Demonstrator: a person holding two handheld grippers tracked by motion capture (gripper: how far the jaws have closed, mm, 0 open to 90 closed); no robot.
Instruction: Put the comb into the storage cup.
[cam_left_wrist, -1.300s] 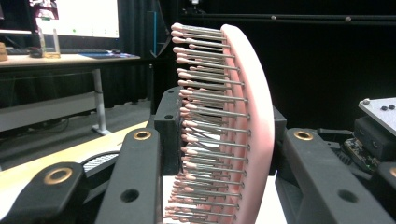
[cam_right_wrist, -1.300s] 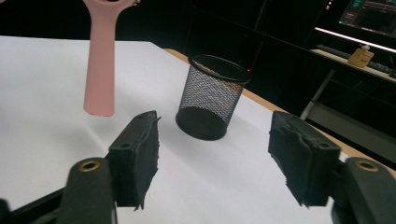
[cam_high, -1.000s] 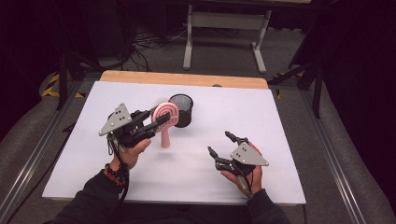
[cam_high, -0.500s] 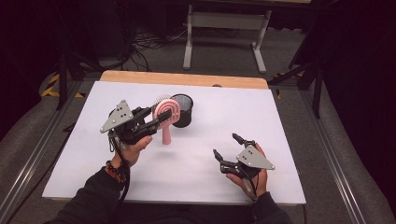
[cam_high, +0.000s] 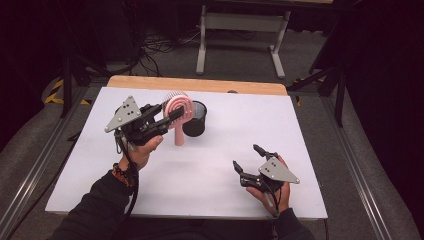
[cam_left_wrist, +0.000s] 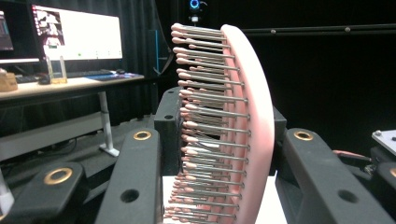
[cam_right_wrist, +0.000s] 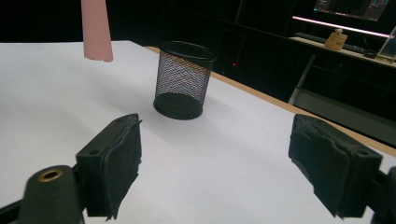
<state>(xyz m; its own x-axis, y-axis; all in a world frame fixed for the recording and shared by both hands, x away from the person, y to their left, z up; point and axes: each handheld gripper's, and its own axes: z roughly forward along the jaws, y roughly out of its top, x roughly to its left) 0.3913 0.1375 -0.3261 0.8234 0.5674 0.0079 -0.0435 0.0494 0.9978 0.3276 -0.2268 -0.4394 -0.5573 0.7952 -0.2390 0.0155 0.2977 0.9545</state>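
Left tongs clamp pink hairbrush beside mesh cup; right tongs gape.

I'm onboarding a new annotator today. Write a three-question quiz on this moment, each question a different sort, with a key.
1. True or false: the right gripper holds the mesh cup.
2. What is the left gripper clamped on?
A. pink hairbrush
B. mesh cup
C. nothing
3. Fill in: the brush handle points ___, its end clear of the white table.

Key: 1 false, its jaws stand open and empty; 2 A; 3 down.
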